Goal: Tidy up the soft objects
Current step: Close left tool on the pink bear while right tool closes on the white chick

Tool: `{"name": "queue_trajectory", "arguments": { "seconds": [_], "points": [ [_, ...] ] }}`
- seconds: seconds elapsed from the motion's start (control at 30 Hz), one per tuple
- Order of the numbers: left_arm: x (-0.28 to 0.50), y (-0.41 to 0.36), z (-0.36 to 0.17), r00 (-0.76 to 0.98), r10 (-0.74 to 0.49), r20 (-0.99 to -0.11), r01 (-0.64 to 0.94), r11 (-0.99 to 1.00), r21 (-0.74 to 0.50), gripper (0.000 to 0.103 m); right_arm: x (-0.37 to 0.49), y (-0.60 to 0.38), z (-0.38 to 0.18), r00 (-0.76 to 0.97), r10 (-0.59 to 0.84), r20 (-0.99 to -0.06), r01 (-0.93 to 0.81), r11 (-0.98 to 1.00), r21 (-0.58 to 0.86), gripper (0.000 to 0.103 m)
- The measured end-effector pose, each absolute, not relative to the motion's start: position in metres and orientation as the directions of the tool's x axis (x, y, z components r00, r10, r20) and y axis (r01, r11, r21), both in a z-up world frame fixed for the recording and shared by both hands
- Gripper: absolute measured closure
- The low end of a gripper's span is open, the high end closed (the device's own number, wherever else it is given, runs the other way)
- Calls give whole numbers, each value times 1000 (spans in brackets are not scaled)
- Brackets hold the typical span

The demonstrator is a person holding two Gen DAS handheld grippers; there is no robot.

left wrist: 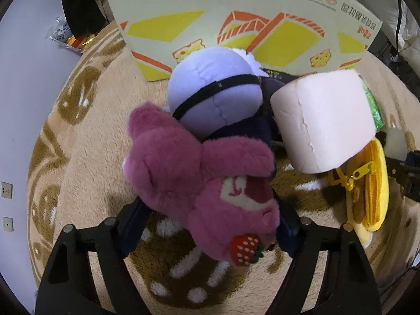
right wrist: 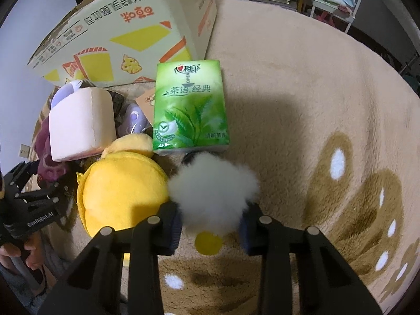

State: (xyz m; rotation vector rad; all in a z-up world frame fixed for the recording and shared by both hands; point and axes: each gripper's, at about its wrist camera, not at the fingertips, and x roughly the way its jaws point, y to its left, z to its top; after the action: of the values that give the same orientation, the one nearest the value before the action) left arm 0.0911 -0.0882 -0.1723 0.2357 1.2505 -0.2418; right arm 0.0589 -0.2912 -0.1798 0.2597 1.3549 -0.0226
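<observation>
Near the cardboard box [left wrist: 236, 23], left gripper [left wrist: 207, 223] clamps the pink bear [left wrist: 199, 183]; right gripper [right wrist: 212, 225] clamps the white pompom [right wrist: 214, 183], likely for boxing.

Both cams sat low over the rug [right wrist: 302, 84], looking forward and down along their fingers, really close to the pile. Left faced the box [left wrist: 236, 26] head-on; right saw it from the side. Both caught the pink block [left wrist: 323, 120] and yellow pouch [right wrist: 120, 194].

Left claw [left wrist: 210, 225] closed around something held, right claw [right wrist: 211, 225] likewise clamped, both angled downward
</observation>
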Motion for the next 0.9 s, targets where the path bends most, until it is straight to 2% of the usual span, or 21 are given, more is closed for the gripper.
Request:
{"name": "queue_trajectory", "arguments": {
  "seconds": [0.03,0.3,0.67,0.9],
  "points": [
    [90,-87,-171,295,-59,-954,309,950,37,31,57,-290,-179,221,130,-966,161,973,168,68],
    [84,-83,-168,278,-100,-955,294,956,-14,48,52,-278,-175,225,118,-967,152,976,155,68],
    [88,-64,-163,294,-121,-948,260,965,-42,52,44,-269,-164,248,115,-962,157,975,157,70],
    [74,-59,-150,340,-109,-934,234,972,-29,52,37,-265,-149,291,137,-947,134,974,182,81]
  ]
}}
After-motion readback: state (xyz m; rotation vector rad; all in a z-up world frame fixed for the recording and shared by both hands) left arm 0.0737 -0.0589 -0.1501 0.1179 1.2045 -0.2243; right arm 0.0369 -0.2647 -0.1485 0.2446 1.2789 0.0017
